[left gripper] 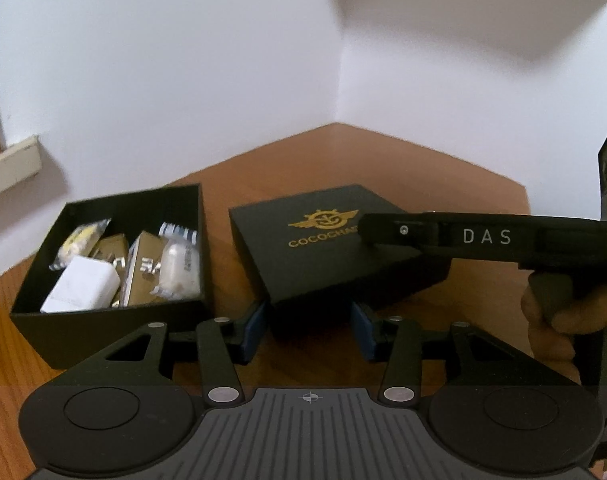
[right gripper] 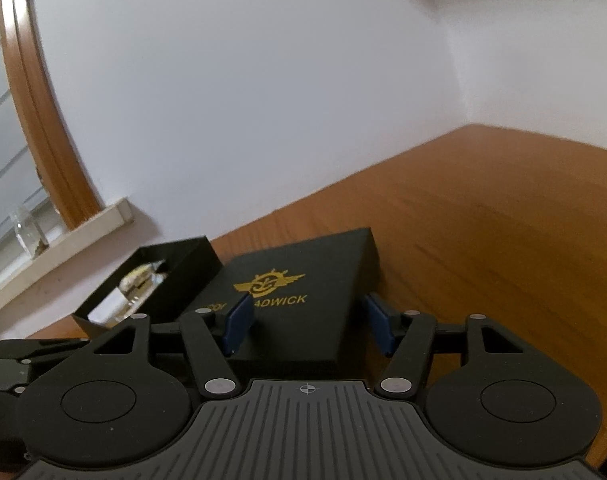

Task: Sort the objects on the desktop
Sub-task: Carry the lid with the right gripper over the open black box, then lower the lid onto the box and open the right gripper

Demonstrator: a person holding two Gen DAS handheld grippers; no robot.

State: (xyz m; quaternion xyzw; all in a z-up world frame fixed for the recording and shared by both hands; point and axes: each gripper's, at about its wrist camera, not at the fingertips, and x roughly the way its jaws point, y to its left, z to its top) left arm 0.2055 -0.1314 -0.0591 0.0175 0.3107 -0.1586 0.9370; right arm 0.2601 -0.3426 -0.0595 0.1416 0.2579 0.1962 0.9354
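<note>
Wooden desk point(right gripper: 503, 220), white walls point(left gripper: 183, 80), wood-framed window point(right gripper: 35, 92) w/ pale sill point(right gripper: 63, 236), glass jar point(right gripper: 25, 234) on it.

We see plain white walls point(left gripper: 183, 80) meeting in a corner straight ahead, and the wooden surface point(right gripper: 503, 220) runs right into that corner, warm orange-brown with a visible grain. Over on the left, a curved wooden frame point(right gripper: 35, 92) rises along the wall, with pale horizontal bands behind it. Below it sits a cream ledge point(right gripper: 63, 236), and on the ledge stands a small clear glass vessel point(right gripper: 25, 232). The light is soft and even, casting faint shadows under the ledge.
</note>
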